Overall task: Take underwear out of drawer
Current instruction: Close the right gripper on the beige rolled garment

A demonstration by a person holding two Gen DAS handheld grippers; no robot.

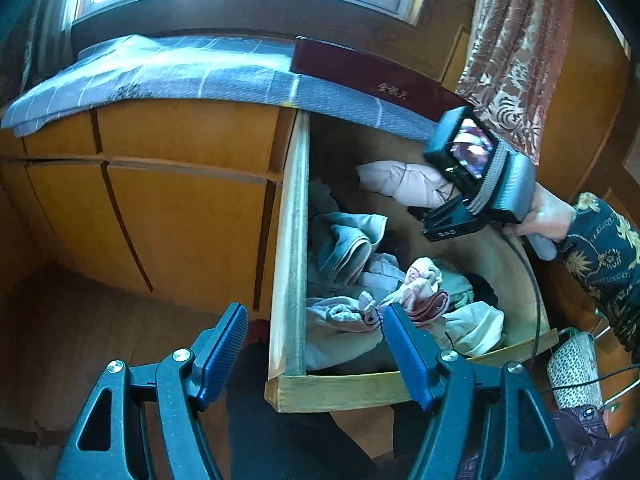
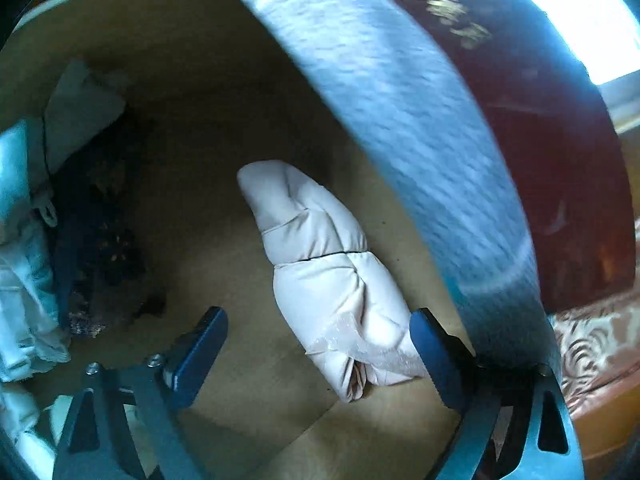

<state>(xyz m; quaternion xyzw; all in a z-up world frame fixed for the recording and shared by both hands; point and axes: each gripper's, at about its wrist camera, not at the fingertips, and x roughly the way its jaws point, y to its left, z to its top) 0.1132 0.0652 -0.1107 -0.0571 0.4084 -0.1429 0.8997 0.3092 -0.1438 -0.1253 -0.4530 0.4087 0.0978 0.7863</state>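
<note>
With the pale folded underwear (image 2: 328,276) lying at the back of the drawer (image 1: 344,392) between the spread right claw (image 2: 316,344), both pads are best lowered around its middle before being pressed together.

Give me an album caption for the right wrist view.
Open tongs reach into the drawer around a folded pale pink garment.

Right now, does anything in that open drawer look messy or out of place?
Yes. Most clothes lie in a crumpled heap at the drawer's front, unfolded. Only the pale pink bundle near the back is neatly folded and lies apart, between the right tongs' open jaws.
</note>
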